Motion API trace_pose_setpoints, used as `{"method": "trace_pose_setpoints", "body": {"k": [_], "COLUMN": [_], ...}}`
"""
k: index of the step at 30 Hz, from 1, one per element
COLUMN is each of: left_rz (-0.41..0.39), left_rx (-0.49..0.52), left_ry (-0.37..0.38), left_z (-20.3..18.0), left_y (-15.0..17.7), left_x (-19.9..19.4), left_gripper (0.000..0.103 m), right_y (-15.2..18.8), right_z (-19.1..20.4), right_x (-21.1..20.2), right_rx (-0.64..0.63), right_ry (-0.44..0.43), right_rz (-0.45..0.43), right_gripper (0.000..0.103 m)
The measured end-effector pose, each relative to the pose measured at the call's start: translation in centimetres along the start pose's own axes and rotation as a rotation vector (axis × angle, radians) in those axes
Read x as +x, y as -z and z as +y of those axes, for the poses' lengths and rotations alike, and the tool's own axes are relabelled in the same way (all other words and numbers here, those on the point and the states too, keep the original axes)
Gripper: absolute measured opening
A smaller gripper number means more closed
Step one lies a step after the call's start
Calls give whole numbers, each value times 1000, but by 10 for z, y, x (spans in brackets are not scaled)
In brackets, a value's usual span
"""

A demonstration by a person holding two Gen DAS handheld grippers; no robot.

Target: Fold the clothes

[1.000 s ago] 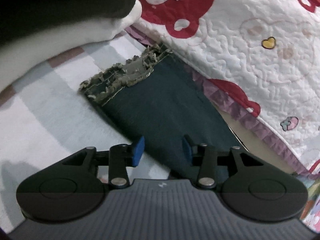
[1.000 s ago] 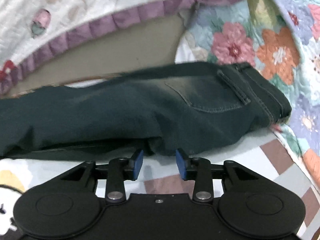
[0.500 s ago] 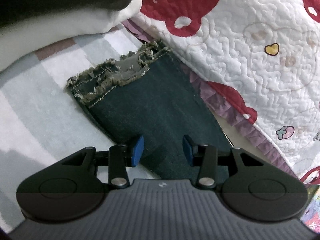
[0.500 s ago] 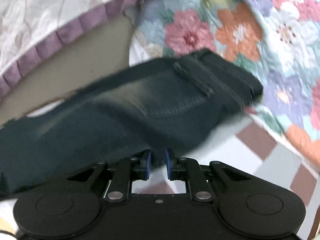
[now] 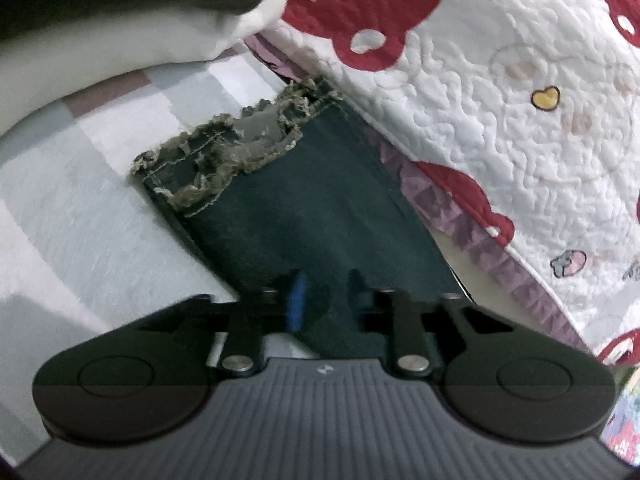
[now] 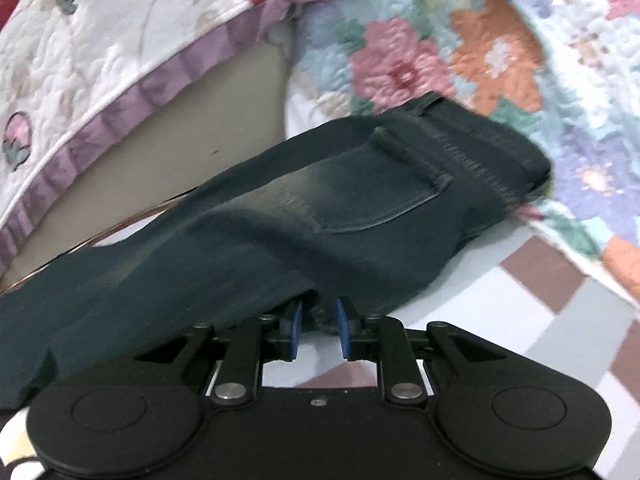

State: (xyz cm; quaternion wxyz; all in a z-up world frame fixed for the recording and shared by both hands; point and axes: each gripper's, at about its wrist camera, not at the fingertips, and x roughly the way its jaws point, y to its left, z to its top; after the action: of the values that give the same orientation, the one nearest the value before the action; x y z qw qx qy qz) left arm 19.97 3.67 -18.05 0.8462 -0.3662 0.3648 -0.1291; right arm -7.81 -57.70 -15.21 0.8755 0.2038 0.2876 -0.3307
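Observation:
Dark denim jeans lie flat on the bed, and the frayed hem points away in the left wrist view. My left gripper straddles the near edge of the leg. Its jaws are closing, with denim between the blue pads. The right wrist view shows the seat end of the jeans, with a back pocket and the waistband at the far right. My right gripper sits at the near fold of the seat. Its jaws are opening, the fold drapes over the fingertips, and the pads stand apart from it.
A white quilt with red bears and a purple trim borders the jeans on the far side. A floral quilt lies beyond the waistband. A white pillow under dark cloth sits past the hem. The checked sheet runs under everything.
The left jaws have narrowed around the jeans leg. The right jaws pinched the seat fold half a second ago and have since spread apart. The right view has rolled slightly.

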Motion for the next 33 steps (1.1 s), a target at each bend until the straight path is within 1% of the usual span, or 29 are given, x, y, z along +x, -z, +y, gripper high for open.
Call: {"method": "trace_pose_setpoints", "body": {"k": [2, 5, 6, 7, 8, 9, 10, 11, 13, 15, 17, 19, 20, 21, 22, 23, 24, 25, 27, 28, 31, 32, 33], "left_rz": [-1, -7, -13, -18, -25, -32, -34, -35, -32, -26, -35, -61, -70, -78, -84, -87, -89, -92, -134, -167, -303, -335, -346], "left_rx": [6, 3, -2, -5, -6, -8, -13, -20, -29, -30, -32, -26, -16, -6, 14, 47, 80, 110, 157, 182, 257, 280, 287], "left_ry": [-5, -7, -5, -5, -5, -4, -3, 0, -2, -20, -38, -46, -48, -50, -56, -68, -86, -106, -130, -137, -151, -162, -177], "left_z": [-2, -3, -2, -2, -2, -2, -1, 0, 1, 2, 3, 3, 2, 2, 1, -1, -2, -4, -8, -13, -29, -34, -36], "left_y": [1, 3, 3, 3, 3, 3, 3, 2, 2, 2, 2, 2, 3, 3, 3, 4, 5, 4, -1, -6, -29, -38, -47], "left_x": [0, -1, -2, -2, -3, -4, -4, -3, -1, 0, -1, -2, -1, -1, 0, 2, 4, 6, 3, -1, -24, -33, -40], "left_gripper": [16, 17, 17, 21, 22, 26, 32, 35, 43, 44, 46, 54, 54, 50, 40, 28, 0, 0, 0, 0, 0, 0, 0], "right_y": [1, -1, -2, -3, -5, -7, -8, -8, -6, -4, -1, -1, 0, 0, 0, -1, -2, -3, -4, -4, -6, -7, -8], "right_z": [7, 10, 10, 9, 8, 9, 10, 11, 9, 5, -1, -5, -6, -6, -7, -6, -6, -7, -6, -6, -6, -6, -7], "right_x": [3, -1, -4, -7, -9, -7, -3, 2, 8, 11, 12, 13, 12, 12, 11, 11, 12, 13, 14, 15, 15, 15, 15], "right_rx": [-32, -3, 11, 26, 42, 26, -6, -41, -77, -77, -53, -35, -33, -33, -33, -33, -32, -30, -29, -31, -40, -44, -49], "right_ry": [-4, -13, -21, -29, -37, -29, -1, 28, 56, 71, 82, 75, 73, 71, 68, 64, 61, 59, 57, 57, 53, 51, 49], "right_rz": [-1, -57, -74, -92, -109, -97, -79, -67, -50, -39, -36, -32, -32, -34, -36, -37, -37, -37, -35, -34, -28, -25, -23], "right_gripper": [31, 32, 34, 35, 36, 36, 36, 36, 36, 48, 54, 54, 54, 54, 54, 54, 54, 54, 54, 54, 54, 54, 54]}}
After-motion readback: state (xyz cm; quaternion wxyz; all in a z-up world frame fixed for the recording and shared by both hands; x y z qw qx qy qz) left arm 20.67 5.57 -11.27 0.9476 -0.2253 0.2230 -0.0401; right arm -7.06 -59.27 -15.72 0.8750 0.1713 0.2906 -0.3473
